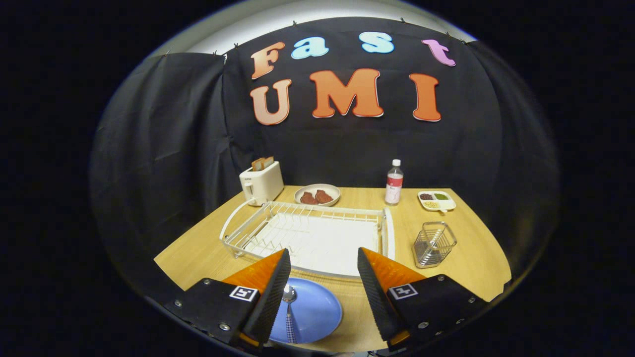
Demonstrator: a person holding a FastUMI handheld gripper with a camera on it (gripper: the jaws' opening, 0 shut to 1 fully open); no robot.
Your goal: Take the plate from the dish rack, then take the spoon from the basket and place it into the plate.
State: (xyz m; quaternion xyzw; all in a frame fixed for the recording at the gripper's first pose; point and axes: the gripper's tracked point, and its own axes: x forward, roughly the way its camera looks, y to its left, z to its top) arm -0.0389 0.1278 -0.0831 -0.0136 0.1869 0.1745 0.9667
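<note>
gripper [323,277] fingers spread wide, nothing held | 1 blue plate [317,312] seen on table [198,253] just below fingers, w/ 1 spoon [289,310] laid in it | 1 dish rack [312,233] beyond | 1 wire basket [434,244] to its right | 1 toaster [261,182], 1 bottle [394,182], label unreadable

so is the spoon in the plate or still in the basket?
In the plate. The spoon lies on the blue plate, between the open gripper's fingers. The wire basket beside the rack looks empty.
</note>
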